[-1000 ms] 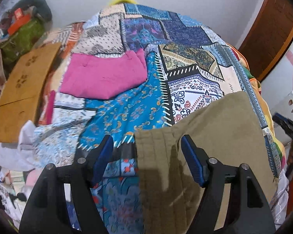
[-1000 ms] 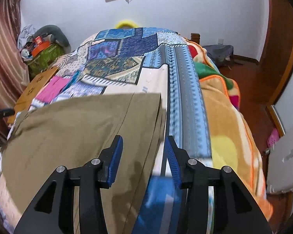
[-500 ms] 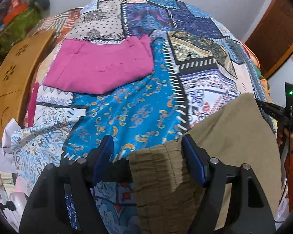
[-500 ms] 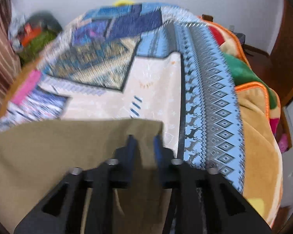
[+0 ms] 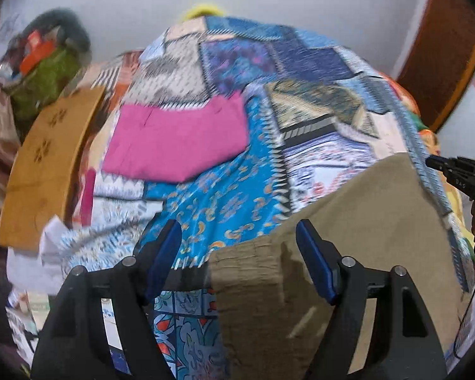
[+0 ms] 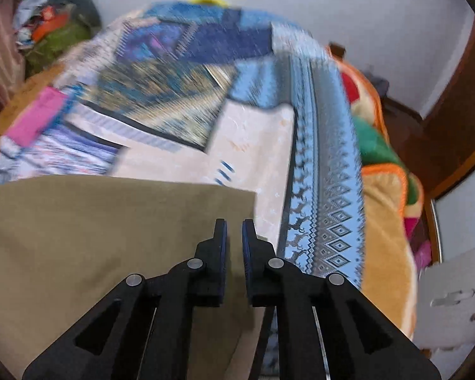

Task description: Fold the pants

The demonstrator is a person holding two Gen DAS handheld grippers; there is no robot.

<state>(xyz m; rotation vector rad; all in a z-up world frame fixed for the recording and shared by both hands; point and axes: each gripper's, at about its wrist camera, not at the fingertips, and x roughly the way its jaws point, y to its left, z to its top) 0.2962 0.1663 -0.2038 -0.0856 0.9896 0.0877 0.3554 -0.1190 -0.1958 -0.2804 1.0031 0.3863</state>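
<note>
Olive-brown pants lie on the patchwork bedspread. In the left wrist view my left gripper is open, its blue pads either side of the ribbed waistband corner, which sits between them. In the right wrist view my right gripper is shut on the pants near their far right corner. The right gripper also shows at the right edge of the left wrist view.
A folded pink garment lies further up the bed. A wooden board and a green bag stand at the left. An orange blanket hangs over the bed's right side. A brown door is at the right.
My right gripper closed on the pants' right corner after being open a second ago. The left gripper stayed open and pushed in over the waistband corner. Both views shifted.
</note>
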